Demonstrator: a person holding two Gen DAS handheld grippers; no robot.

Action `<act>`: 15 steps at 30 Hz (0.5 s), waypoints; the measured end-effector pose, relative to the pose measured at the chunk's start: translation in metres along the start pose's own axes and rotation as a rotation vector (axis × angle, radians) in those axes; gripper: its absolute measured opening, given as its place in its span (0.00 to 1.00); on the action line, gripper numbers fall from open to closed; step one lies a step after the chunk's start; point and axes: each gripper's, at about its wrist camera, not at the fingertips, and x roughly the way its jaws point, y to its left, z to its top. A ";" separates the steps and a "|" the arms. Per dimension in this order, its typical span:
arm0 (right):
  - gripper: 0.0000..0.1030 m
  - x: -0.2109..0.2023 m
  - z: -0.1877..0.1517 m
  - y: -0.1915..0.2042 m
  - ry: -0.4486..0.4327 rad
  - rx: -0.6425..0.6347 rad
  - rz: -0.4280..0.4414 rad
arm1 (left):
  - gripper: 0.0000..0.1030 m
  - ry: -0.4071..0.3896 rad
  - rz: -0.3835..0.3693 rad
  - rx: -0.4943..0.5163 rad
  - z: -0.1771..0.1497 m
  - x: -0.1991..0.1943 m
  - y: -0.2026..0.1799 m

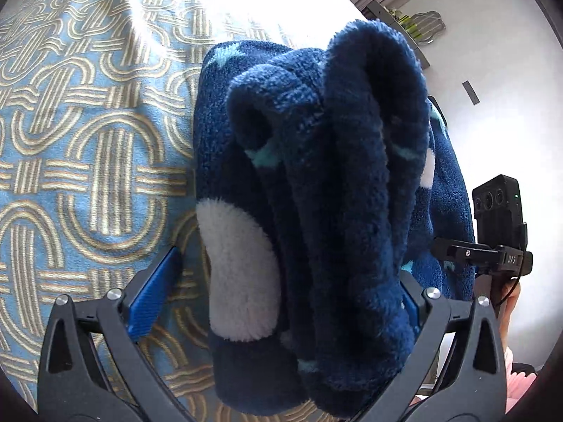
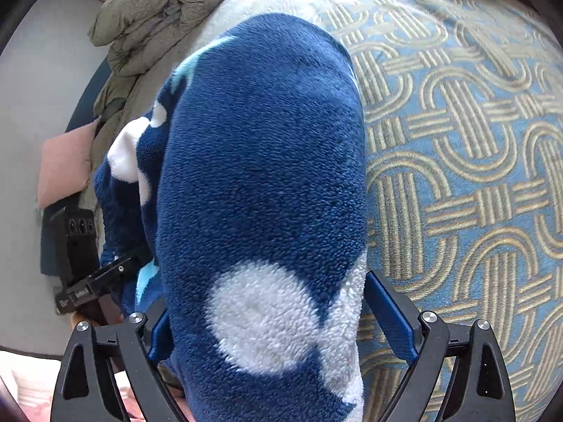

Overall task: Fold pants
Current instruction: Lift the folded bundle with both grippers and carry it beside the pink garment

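2 grippers flank the bunched navy fleece pants (image 1: 316, 183), which hang over the blue patterned bedspread (image 1: 88, 140): the left gripper (image 1: 278, 302) and the right gripper (image 2: 281, 320) both have their jaws spread wide, fabric draped between the blue pads but not pinched by the outer ones, likely a release to lay the fold down. From each camera the pants fill 12 o'clock, hiding the inner pads, the fold line and any contact with the bed, while the other gripper's camera block shows only partly, at 3 o'clock and at 9 o'clock.
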 end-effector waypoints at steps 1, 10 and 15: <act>0.93 0.005 -0.001 -0.002 0.015 0.032 0.033 | 1.00 0.002 0.001 0.005 0.001 0.002 -0.004; 0.61 -0.012 -0.011 0.040 -0.069 -0.081 -0.041 | 0.58 -0.056 0.011 0.151 -0.006 -0.020 -0.051; 0.56 -0.044 -0.018 0.059 -0.153 -0.116 -0.062 | 0.57 -0.118 -0.002 0.194 -0.010 -0.047 -0.079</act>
